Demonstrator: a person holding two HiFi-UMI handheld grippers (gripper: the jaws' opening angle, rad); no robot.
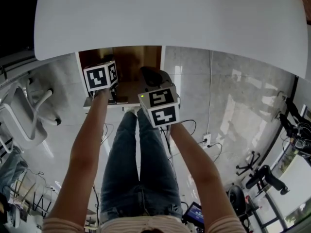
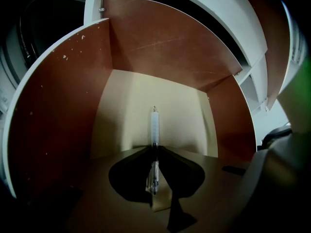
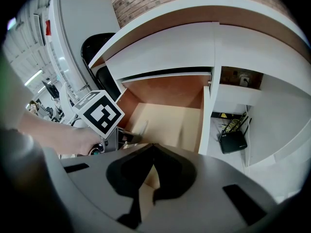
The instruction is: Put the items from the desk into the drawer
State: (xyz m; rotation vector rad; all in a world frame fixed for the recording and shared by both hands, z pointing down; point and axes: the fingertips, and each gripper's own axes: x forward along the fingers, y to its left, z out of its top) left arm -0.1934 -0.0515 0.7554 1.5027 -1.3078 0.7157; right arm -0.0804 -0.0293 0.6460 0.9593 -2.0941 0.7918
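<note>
Setup: I was watching this one remotely. Two handheld tongs were up at the white desk [image 1: 170, 18], and the drawer [image 1: 127, 64] under it was pulled open.
Left tongs [image 2: 154, 150]: clamped shut on a pen [image 2: 154, 125]. The pads squeezed it partway along, so the front part stuck straight out past the tips.
Pen: pale, see-through barrel with a small tip at the far end. It hung inside the open drawer, aimed down over the cream floor and short of the far wall. I couldn't tell if the tip touched the floor.
Drawer: brown side walls, brown far wall, cream floor. The left tongs reached in along its left side.
Right tongs [image 3: 152, 145]: jaws closed together with nothing between them. In the head view they sat just right of the left tongs and nearer the person, pointing down at the drawer from its near side.
Right tongs' camera: the left tongs' black-and-white cube [image 3: 99, 113] and the hand [image 3: 77, 140] holding them showed at the left of the drawer.
Under the desk: a black box with cables [image 3: 232, 141] sat on the floor to the right of the drawer.
Person: blue jeans [image 1: 131, 169], both bare forearms stretched toward the drawer.
</note>
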